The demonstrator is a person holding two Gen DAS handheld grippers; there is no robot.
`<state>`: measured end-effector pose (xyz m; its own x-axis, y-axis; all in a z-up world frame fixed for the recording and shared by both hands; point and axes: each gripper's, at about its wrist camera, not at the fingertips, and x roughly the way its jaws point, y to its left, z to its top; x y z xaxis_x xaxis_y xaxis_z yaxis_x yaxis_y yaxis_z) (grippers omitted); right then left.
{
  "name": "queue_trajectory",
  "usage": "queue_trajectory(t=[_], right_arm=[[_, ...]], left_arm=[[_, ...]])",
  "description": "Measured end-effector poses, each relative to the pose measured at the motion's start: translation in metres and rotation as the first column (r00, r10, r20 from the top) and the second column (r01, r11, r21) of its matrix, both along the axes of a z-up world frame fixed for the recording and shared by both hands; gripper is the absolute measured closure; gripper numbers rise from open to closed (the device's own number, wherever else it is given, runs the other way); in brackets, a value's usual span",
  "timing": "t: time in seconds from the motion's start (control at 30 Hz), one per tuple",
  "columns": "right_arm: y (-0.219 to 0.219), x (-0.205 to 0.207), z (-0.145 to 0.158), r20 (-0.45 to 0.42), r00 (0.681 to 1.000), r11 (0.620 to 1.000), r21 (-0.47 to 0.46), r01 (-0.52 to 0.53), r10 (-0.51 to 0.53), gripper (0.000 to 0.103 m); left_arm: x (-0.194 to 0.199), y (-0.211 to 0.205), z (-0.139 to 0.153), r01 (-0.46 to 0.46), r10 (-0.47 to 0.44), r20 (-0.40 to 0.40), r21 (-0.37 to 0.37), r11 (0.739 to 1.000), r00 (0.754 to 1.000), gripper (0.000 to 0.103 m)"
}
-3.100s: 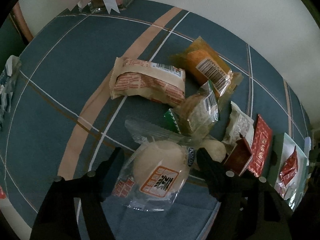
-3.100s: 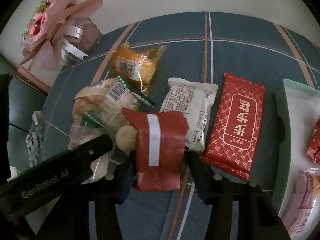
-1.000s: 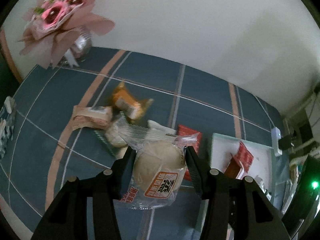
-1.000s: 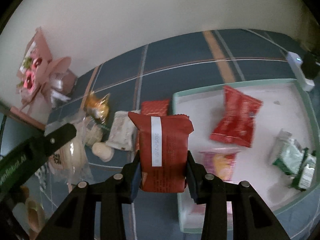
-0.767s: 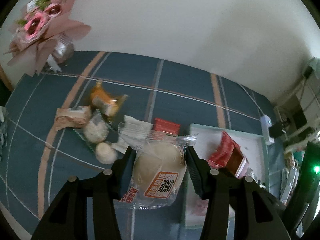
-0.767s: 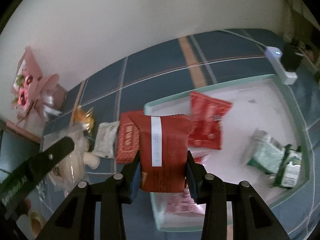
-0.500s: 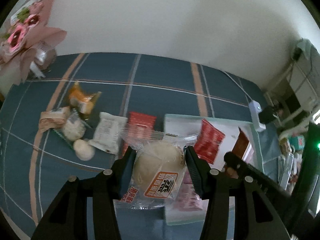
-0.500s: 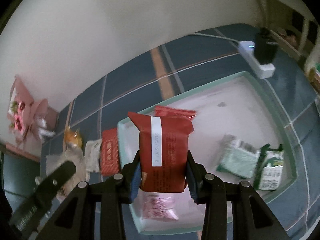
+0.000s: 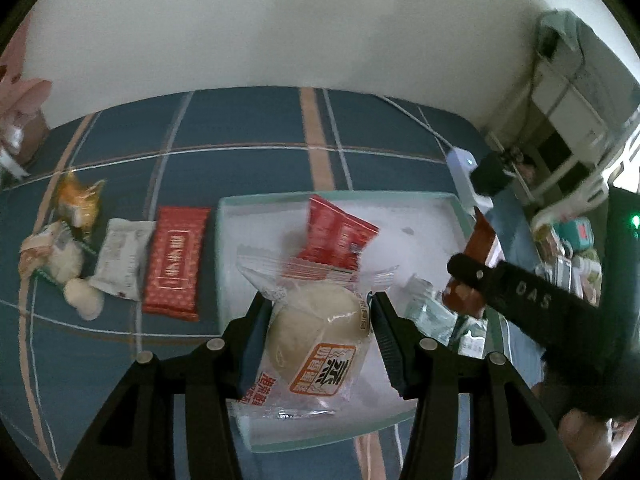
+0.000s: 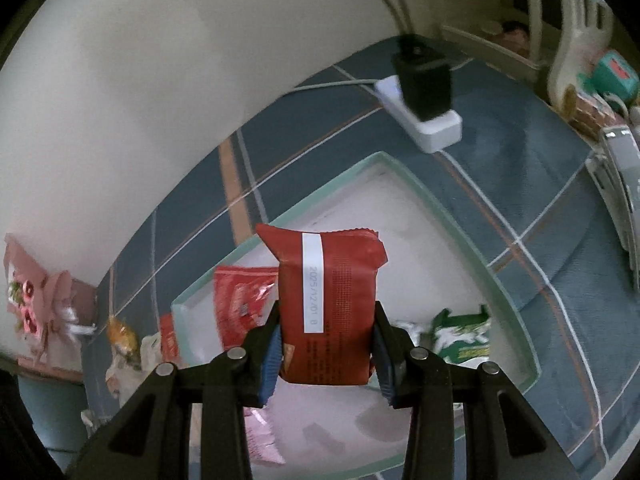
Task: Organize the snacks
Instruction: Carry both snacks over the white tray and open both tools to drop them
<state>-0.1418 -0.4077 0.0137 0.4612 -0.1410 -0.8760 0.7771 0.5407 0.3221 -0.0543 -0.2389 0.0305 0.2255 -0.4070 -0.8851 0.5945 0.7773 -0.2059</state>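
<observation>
My left gripper (image 9: 320, 336) is shut on a clear-wrapped white bun (image 9: 316, 340), held in the air over the near left part of the pale green-rimmed tray (image 9: 340, 438). My right gripper (image 10: 325, 348) is shut on a dark red snack packet (image 10: 326, 304) above the same tray (image 10: 436, 200); that packet (image 9: 482, 240) and its black finger show at the right of the left wrist view. Inside the tray lie a bright red packet (image 9: 340, 234), green-and-white packets (image 10: 464, 334) and a pink one (image 10: 260, 436).
Left of the tray on the blue plaid cloth lie a flat red pack (image 9: 176, 260), a white pack (image 9: 122, 258), an orange pack (image 9: 78, 200) and round pastries (image 9: 82, 300). A white power strip with a black plug (image 10: 426, 92) sits beyond the tray. Pink flowers (image 10: 36, 300) stand far left; clutter lines the right edge.
Both grippers have carried their packets rightward from the snack pile to above the tray, rolling as they went. The grips look the same.
</observation>
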Motion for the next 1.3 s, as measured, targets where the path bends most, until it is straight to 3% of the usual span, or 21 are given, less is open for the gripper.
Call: queue_trajectory(t=[0.13, 0.27, 0.5, 1.3], right_arm=[[-0.013, -0.007, -0.005, -0.009, 1.000, 1.000, -0.003, 0.028, -0.028, 0.061], [-0.023, -0.006, -0.011, -0.015, 0.999, 0.999, -0.008, 0.034, -0.034, 0.061], [-0.032, 0.003, -0.019, -0.020, 1.000, 0.999, -0.028, 0.019, -0.020, 0.061], [-0.037, 0.021, -0.039, -0.066, 0.998, 0.999, -0.046, -0.013, 0.010, 0.061]], left_arm=[[-0.005, -0.015, -0.019, 0.024, -0.025, -0.066, -0.019, 1.000, 0.998, 0.050], [-0.008, -0.025, -0.029, 0.039, -0.039, -0.034, -0.002, 0.999, 0.999, 0.050], [0.002, -0.031, -0.032, 0.018, -0.019, -0.018, -0.040, 0.999, 1.000, 0.050], [0.017, -0.044, -0.044, 0.011, -0.012, -0.024, -0.038, 0.999, 1.000, 0.050]])
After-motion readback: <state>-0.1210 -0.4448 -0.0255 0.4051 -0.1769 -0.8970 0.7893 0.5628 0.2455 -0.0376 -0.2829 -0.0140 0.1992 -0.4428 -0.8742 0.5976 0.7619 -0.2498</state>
